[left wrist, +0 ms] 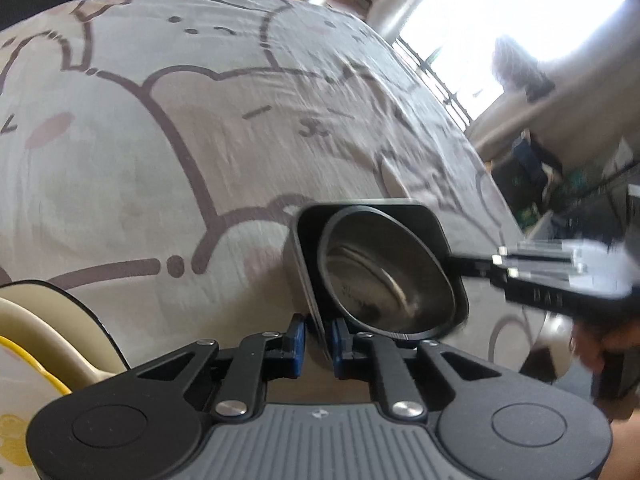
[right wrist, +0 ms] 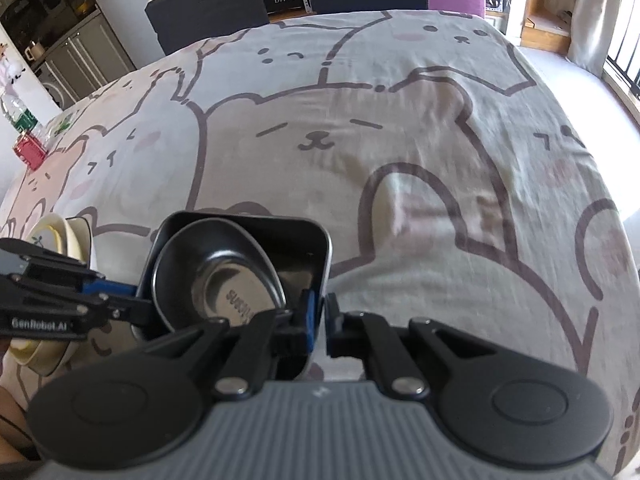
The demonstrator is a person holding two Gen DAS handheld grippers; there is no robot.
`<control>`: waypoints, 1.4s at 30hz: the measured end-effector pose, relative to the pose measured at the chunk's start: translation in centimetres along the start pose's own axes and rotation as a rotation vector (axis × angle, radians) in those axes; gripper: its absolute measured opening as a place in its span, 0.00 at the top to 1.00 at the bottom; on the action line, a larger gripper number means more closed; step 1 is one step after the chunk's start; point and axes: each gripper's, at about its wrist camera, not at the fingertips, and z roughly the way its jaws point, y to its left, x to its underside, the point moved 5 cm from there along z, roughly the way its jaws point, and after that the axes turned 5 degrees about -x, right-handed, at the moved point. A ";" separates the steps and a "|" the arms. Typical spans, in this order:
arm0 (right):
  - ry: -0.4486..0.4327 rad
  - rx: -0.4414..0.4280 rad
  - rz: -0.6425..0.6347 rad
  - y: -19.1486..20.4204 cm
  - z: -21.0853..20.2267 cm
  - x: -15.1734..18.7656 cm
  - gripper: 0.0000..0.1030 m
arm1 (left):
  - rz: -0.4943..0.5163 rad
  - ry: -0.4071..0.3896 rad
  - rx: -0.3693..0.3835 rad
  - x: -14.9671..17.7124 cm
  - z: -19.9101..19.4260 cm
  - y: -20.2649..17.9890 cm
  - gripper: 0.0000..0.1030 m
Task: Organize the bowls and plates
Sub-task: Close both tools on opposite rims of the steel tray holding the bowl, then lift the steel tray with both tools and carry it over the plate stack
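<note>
1. The left tool point(left wrist: 319, 338) is clamping the near rim of the black square dish point(left wrist: 376, 216).
2. The right tool point(right wrist: 319, 320) is pinching the opposite rim.
3. The round bowl point(right wrist: 218, 276) is sitting inside the dish, above the counter point(right wrist: 400, 120).

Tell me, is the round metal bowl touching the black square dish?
Touching. The right wrist view shows the round metal bowl sitting inside the black square dish, leaning on its wall.
</note>
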 end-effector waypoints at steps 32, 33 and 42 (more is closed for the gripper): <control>-0.117 -0.250 0.162 -2.4 -1.8 1.5 0.91 | -0.134 -0.079 0.081 -1.0 -2.4 1.3 0.92; -0.130 -0.257 0.170 -2.5 -2.1 1.4 0.91 | -0.139 -0.087 0.091 -1.1 -2.7 1.1 0.92; -0.280 -0.345 0.227 -2.6 -5.6 -0.3 0.92 | -0.210 -0.180 0.174 -1.7 -6.7 1.6 0.93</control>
